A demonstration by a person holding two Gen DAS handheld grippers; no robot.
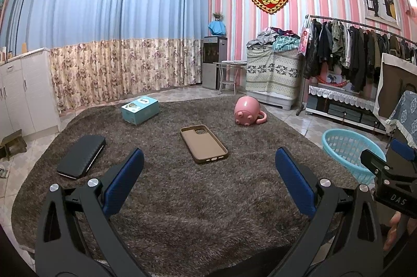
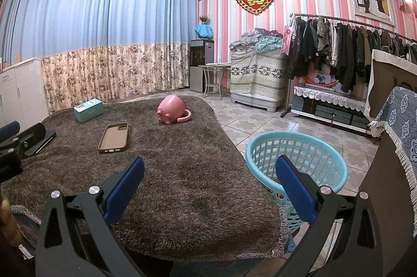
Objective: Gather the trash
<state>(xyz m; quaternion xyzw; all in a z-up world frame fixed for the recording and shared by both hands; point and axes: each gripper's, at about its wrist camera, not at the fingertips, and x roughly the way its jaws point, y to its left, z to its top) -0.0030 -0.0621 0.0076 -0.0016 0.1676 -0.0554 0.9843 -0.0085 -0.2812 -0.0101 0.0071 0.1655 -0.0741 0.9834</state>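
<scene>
Both the left gripper (image 1: 208, 180) and right gripper (image 2: 208, 185) are spreading fingers wide, holding nothing. Only the left view is showing the whole black wallet (image 1: 81, 156); the right view is showing the basket (image 2: 295, 167) beside the surface (image 2: 182, 172), its contents hard to see.

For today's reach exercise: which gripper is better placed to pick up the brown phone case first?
Probably the left. The left gripper is open with the phone case just ahead; the right gripper faces the rug's edge by the blue basket.
</scene>
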